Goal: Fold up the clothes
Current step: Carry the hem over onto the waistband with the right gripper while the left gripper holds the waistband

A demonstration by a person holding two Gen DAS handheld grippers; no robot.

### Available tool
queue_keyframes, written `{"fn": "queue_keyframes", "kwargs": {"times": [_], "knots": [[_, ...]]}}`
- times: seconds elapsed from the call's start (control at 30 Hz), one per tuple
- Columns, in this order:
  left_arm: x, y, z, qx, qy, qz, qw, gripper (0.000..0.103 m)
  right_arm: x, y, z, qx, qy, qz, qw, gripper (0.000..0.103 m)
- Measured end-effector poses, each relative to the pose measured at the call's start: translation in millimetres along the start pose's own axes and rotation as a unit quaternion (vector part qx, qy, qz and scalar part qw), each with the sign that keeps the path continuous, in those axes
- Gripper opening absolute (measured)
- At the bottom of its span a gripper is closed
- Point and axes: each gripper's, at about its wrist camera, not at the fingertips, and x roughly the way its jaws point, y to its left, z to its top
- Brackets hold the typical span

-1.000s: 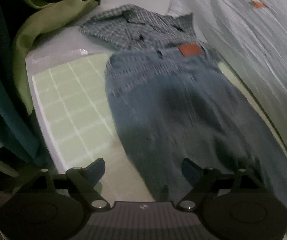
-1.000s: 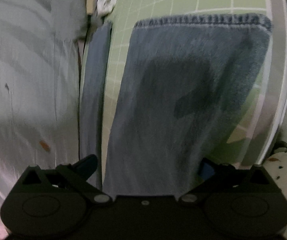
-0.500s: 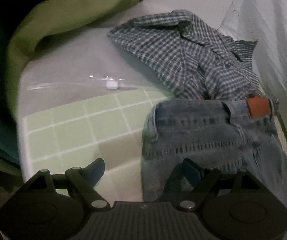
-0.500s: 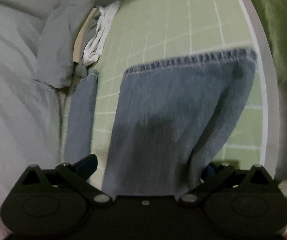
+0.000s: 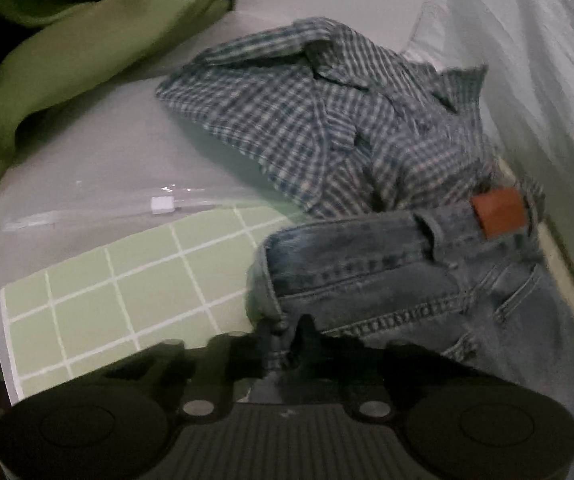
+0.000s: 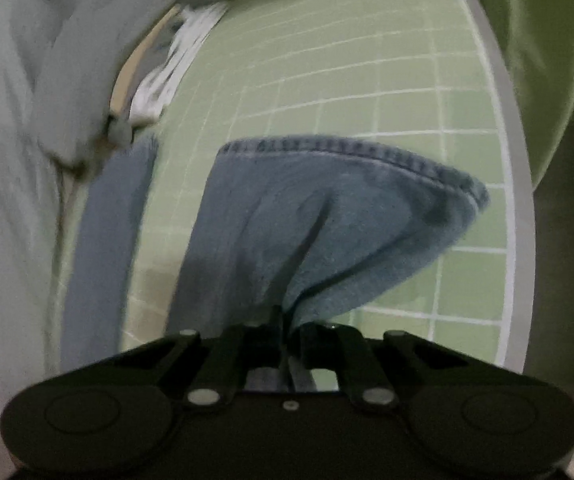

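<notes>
1. Fingers of the left gripper (image 5: 287, 344) are seen drawn together on the near corner of the jeans (image 5: 387, 280) at the waistband, where half a second ago they were spread wide and apart from the cloth.
2. Fingers of the right gripper (image 6: 287, 332) are likewise pressed together, with a pinch of denim from the leg (image 6: 319, 232) bunched between them; in the earlier frame they stood wide on either side of that leg.
3. Folds are now drawn from the right fingers up toward the hem (image 6: 347, 152), which is curved and lifted at its right corner; earlier the hem lay flat and straight.
4. A second strip of denim (image 6: 107, 248) is seen lying to the left of the right fingers, beside the gripped leg, much as before.
5. Ahead and to the right of the left fingers, the brown leather patch (image 5: 497, 214) is seen on the waistband.
6. Beyond the waistband, a crumpled checked shirt (image 5: 327, 120) is touched by the jeans, unchanged in place.
7. Under the jeans a green gridded mat (image 5: 127, 288) is laid, bare to the left of the left fingers.
8. Farther left and ahead, a green cloth (image 5: 67, 60) is draped; to the right, pale sheeting (image 5: 547, 80) is seen.
</notes>
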Motion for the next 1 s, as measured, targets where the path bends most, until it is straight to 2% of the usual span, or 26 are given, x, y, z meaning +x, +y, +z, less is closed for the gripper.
{"fn": "queue_keyframes", "kwargs": {"times": [0.2, 0.33, 0.47, 0.57, 0.67, 0.73, 0.8, 0.93, 1.0], "knots": [[-47, 2, -20, 0.027, -0.038, -0.002, 0.9989, 0.009, -19, -24, 22, 0.007, -0.013, 0.033, 0.999, 0.006], [-77, 20, -50, 0.024, -0.033, 0.002, 0.9992, 0.009, -32, -52, 49, 0.029, -0.020, 0.041, 0.999, 0.006], [-116, 55, -80, 0.032, -0.037, 0.037, 0.9981, 0.009, -52, -78, 70, 0.015, -0.031, 0.030, 0.999, 0.006], [-147, 83, -88, 0.006, -0.043, 0.055, 0.9975, 0.009, -67, -92, 79, -0.001, -0.032, 0.023, 0.999, 0.006], [-176, 96, -82, -0.026, -0.062, 0.039, 0.9969, 0.008, -75, -78, 81, -0.038, -0.034, 0.041, 0.998, 0.006], [-187, 88, -75, -0.017, -0.080, 0.029, 0.9962, 0.008, -77, -58, 83, -0.062, -0.039, 0.068, 0.995, 0.006], [-187, 76, -75, -0.008, -0.098, 0.028, 0.9947, 0.008, -76, -40, 85, -0.083, -0.044, 0.095, 0.991, 0.006], [-176, 65, -77, -0.032, -0.096, 0.024, 0.9946, 0.008, -63, -14, 85, -0.109, -0.045, 0.107, 0.987, 0.006], [-179, 59, -77, -0.028, -0.104, 0.017, 0.9940, 0.008, -56, -1, 85, -0.122, -0.046, 0.113, 0.985, 0.006]]}}
